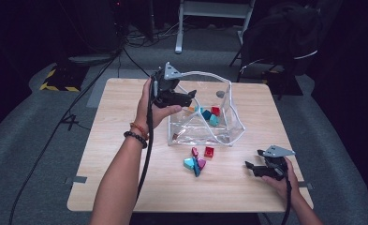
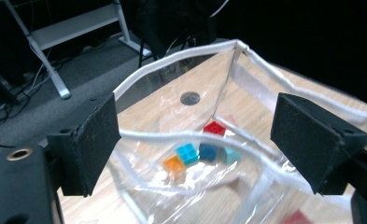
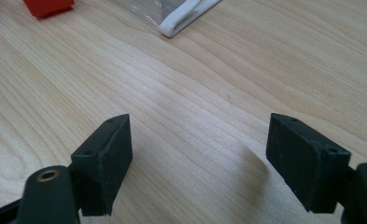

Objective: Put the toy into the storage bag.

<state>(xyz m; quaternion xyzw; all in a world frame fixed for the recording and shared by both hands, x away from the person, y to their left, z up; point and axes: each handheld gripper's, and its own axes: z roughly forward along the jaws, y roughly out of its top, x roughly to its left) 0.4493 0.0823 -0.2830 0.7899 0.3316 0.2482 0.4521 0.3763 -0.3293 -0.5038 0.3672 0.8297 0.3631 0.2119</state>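
Left claw [image 1: 191, 97] being held wide over clear pouch [image 1: 228, 117] of bricks [image 2: 197, 153], nothing gripped, right claw [image 1: 250, 168] being rested wide on surface [image 1: 125, 140]

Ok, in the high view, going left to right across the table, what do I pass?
Left tongs held open at the bag's rim → clear plastic bag holding a few bricks → right tongs open low over the table. The loose bricks lie in front of the bag, so their place in the order is unclear.

A black chair [image 1: 284, 33] stands beyond the wooden table [image 1: 125, 164].
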